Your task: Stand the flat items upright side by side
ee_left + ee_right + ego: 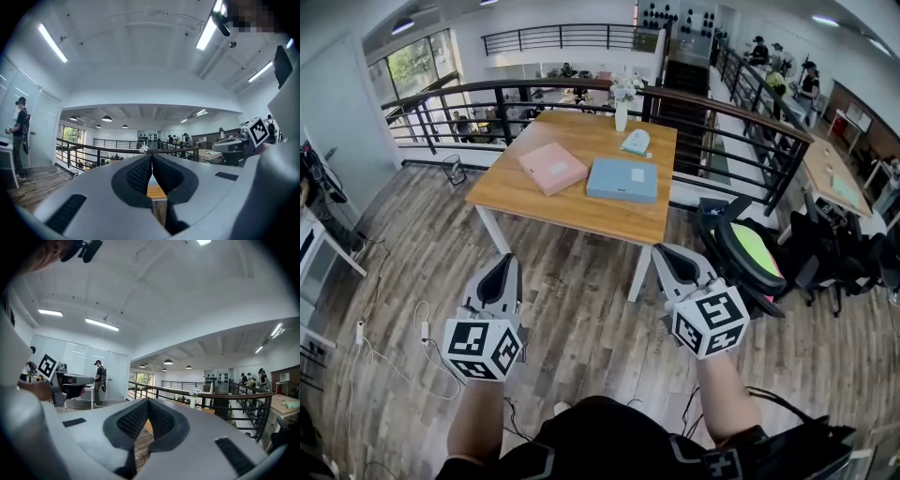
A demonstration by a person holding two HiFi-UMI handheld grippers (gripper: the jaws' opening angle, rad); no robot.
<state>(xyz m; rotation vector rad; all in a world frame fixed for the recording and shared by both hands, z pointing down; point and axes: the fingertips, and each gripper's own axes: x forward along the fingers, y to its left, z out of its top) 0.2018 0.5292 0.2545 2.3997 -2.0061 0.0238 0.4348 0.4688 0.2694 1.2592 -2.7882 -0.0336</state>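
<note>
Nearest are the person's forearms, each holding a gripper level over the wood floor (pixel 581 309). The left gripper (pixel 506 266) has its jaws pressed together with nothing between them; its own view shows the ribbed pads (pixel 140 174) meeting along one line. The right gripper (pixel 662 253) is closed just the same and also empty, its pads (pixel 133 420) touching at the tip. The two grippers are well apart and neither touches anything.

Left of the left gripper, loose cables (pixel 422 330) lie on the floor. Right of the right gripper stands a black chair (pixel 741 251) with a green seat.

Ahead of both grippers, beyond their tips, is a wooden table (pixel 572 208). A pink folder (pixel 551 167) lies flat on it, ahead of the left gripper. Just beside it a blue folder (pixel 622 179) lies flat too, more in line with the right gripper. The folders sit near each other without touching.

Farther back on the table are a small pale object (pixel 636 142), too small to identify, and a white vase (pixel 622 112) of flowers at the far edge. Behind the table runs a dark railing (pixel 722 108).
</note>
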